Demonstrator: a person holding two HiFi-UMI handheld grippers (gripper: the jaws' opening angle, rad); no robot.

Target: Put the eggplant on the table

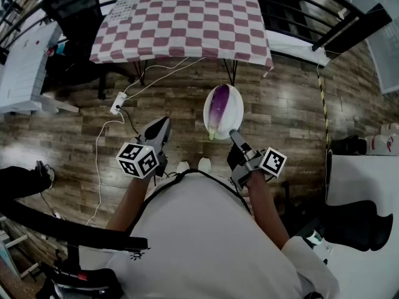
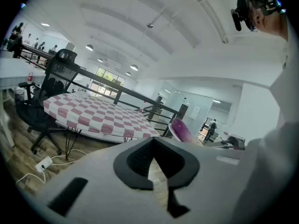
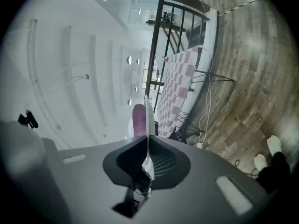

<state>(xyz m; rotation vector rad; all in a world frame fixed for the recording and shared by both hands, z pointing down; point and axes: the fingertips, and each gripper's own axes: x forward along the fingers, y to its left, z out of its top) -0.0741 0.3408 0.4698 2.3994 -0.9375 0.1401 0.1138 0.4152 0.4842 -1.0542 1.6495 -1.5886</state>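
Observation:
A purple eggplant (image 1: 219,106) lies on a white plate (image 1: 235,109) held in the air over the wooden floor, short of the table. My right gripper (image 1: 235,136) is shut on the plate's near rim. In the right gripper view the plate (image 3: 146,113) shows edge-on between the jaws, with the eggplant (image 3: 138,120) to its left. The table with a red-and-white checked cloth (image 1: 181,23) stands ahead and shows in both gripper views (image 2: 93,115) (image 3: 180,80). My left gripper (image 1: 159,129) is shut and empty, left of the plate. The eggplant (image 2: 180,129) peeks over its jaws.
A power strip (image 1: 118,103) with white cables lies on the floor before the table. A black office chair (image 1: 75,17) stands at the table's left, with a white desk (image 1: 25,61) further left. Black railing (image 1: 293,11) runs behind the table. Another white surface (image 1: 361,173) is at right.

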